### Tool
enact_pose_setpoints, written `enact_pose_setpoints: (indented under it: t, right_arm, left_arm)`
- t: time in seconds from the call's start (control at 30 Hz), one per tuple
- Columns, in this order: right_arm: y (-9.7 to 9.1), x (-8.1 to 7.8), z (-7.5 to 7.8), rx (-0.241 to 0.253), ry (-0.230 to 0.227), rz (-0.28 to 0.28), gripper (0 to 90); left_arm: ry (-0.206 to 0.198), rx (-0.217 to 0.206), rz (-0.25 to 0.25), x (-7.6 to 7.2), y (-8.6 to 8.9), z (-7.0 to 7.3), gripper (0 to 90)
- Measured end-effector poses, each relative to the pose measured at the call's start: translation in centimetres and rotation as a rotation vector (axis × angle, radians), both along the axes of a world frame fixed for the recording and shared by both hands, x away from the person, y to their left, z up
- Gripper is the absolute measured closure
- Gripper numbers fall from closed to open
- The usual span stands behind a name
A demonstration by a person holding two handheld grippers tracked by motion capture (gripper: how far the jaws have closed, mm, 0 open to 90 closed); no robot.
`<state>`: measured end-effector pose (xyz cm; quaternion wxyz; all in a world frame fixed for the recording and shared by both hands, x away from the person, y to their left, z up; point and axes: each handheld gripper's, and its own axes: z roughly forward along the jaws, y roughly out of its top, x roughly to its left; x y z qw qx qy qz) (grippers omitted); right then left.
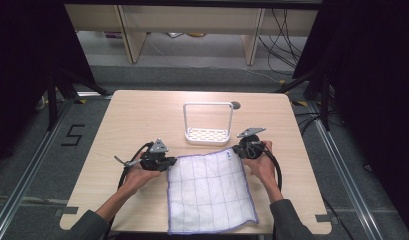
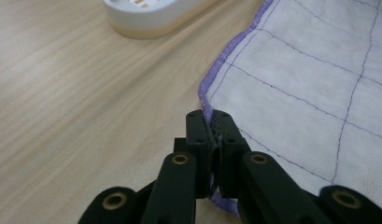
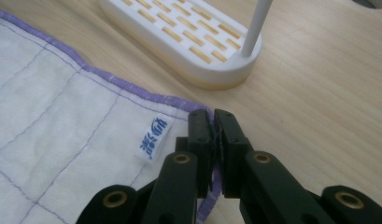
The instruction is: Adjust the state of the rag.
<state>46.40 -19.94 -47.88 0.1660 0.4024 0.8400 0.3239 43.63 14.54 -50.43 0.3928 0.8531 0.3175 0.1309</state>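
Nearest the camera, a white cloth [image 1: 209, 192] lies flat at the table's [image 1: 122, 130] six o'clock edge. At twelve o'clock stands a white rack [image 1: 208, 125]. Left tongs [image 1: 168, 162] and right tongs [image 1: 238, 149] each pinch a far cloth corner; lifting remains.

The high view looks forward and down over the whole desk [image 1: 142, 115]; both gripper views sit close above it, sharing the cloth [image 1: 209, 192] and white rack [image 1: 208, 134].

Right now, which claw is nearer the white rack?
Right. The right claw grips the cloth corner just beside the white rack; the left claw grips the opposite corner, farther off.
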Motion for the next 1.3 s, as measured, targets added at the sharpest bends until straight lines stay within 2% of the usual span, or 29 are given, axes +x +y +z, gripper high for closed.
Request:
enact_pose_setpoints:
  t: [0.03,0.07,0.1,0.13,0.23,0.33,0.37,0.4,0.47,0.5,0.53,0.57,0.6,0.67,0.7,0.73,0.8,0.87,0.9,1.0,1.07,1.1,1.13,1.17,1.2,1.27,1.3]
  right_arm:
    - [-0.2,0.0,0.4,-0.009,-0.016,0.017,86.2]
    - [-0.1,-0.1,0.5,0.007,-0.023,-0.001,86.2]
    - [-0.3,-0.1,1.0,-0.005,-0.036,0.020,86.3]
    - [-0.2,-0.4,1.3,0.009,-0.013,0.008,86.4]
    - [-0.3,-0.6,2.1,0.000,-0.035,0.014,86.6]
    - [-0.6,-0.9,3.4,0.035,-0.059,0.012,86.7]
    - [-0.7,-1.1,3.7,0.045,-0.072,0.014,86.7]
    - [-0.8,-1.2,4.0,0.048,-0.103,0.030,86.7]
    - [-0.9,-1.5,4.3,0.053,-0.106,0.039,86.7]
    - [-0.9,-2.0,4.5,0.049,-0.114,0.044,86.7]
    - [-1.0,-2.8,4.8,0.044,-0.107,0.049,86.7]
    - [-1.1,-3.2,4.9,0.043,-0.113,0.053,86.7]
    - [-1.3,-3.7,4.9,0.042,-0.119,0.069,86.7]
    - [-1.8,-5.1,5.1,0.064,-0.118,0.073,86.7]
    - [-2.2,-6.1,5.1,0.062,-0.125,0.093,86.7]
    - [-2.3,-6.6,5.1,0.062,-0.116,0.094,86.7]
    - [-2.4,-7.2,4.9,0.068,-0.116,0.105,86.7]
    - [-2.6,-9.1,4.2,0.064,-0.107,0.125,86.7]
    - [-2.6,-9.1,4.2,0.064,-0.107,0.125,86.7]
    - [-2.9,-10.9,3.7,0.077,-0.100,0.142,86.6]
    - [-3.4,-12.4,3.5,0.076,-0.102,0.142,86.6]
    - [-3.4,-12.4,3.5,0.076,-0.102,0.142,86.6]
    - [-3.6,-13.4,3.2,0.080,-0.085,0.134,86.6]
    - [-3.8,-13.6,3.1,0.076,-0.098,0.144,86.5]
    - [-3.8,-14.2,2.8,0.081,-0.073,0.142,86.2]
    - [-3.9,-14.4,2.6,0.080,-0.074,0.153,86.3]
    - [-3.9,-14.9,2.2,0.080,-0.054,0.153,86.2]
  left_arm:
    - [-0.005,-0.003,0.000,0.1,0.0,0.2,86.2]
    - [-0.016,-0.012,0.004,0.2,0.0,0.5,86.2]
    - [-0.024,-0.010,0.005,0.3,0.1,1.0,86.2]
    - [-0.034,-0.024,0.004,0.4,0.1,1.3,86.2]
    - [-0.056,-0.052,0.015,0.9,0.3,2.5,86.2]
    - [-0.070,-0.100,0.033,1.3,0.5,3.4,86.2]
    - [-0.072,-0.090,0.024,1.3,0.7,3.6,86.2]
    - [-0.071,-0.112,0.033,1.2,0.7,3.7,86.2]
    - [-0.076,-0.100,0.026,1.0,1.0,3.8,86.2]
    - [-0.076,-0.114,0.020,0.6,1.1,3.9,86.2]
    - [-0.076,-0.102,0.010,0.3,1.3,3.9,86.2]
    - [-0.074,-0.127,0.010,-0.3,1.3,3.9,86.2]
    - [-0.071,-0.127,-0.003,-0.9,1.5,4.0,86.2]
    - [-0.068,-0.139,-0.028,-2.3,1.8,4.3,86.2]
    - [-0.074,-0.141,-0.052,-3.4,1.9,4.4,86.1]
    - [-0.074,-0.141,-0.052,-3.4,1.9,4.4,86.1]
    - [-0.084,-0.134,-0.076,-4.9,1.8,4.5,86.1]
    - [-0.079,-0.112,-0.112,-6.6,1.7,4.4,86.1]
    - [-0.079,-0.112,-0.112,-6.6,1.7,4.4,86.1]
    - [-0.079,-0.131,-0.142,-8.7,1.2,3.8,86.1]
    - [-0.076,-0.119,-0.166,-9.8,1.0,3.5,86.0]
    - [-0.072,-0.099,-0.178,-10.1,1.0,3.5,86.0]
    - [-0.064,-0.112,-0.185,-10.9,0.8,3.0,86.0]
    - [-0.064,-0.106,-0.198,-11.3,0.8,2.7,86.0]
    - [-0.054,-0.097,-0.206,-11.5,0.9,2.6,85.9]
    - [-0.056,-0.092,-0.203,-11.8,0.9,2.2,85.9]
    - [-0.062,-0.079,-0.208,-12.0,0.9,2.0,85.8]
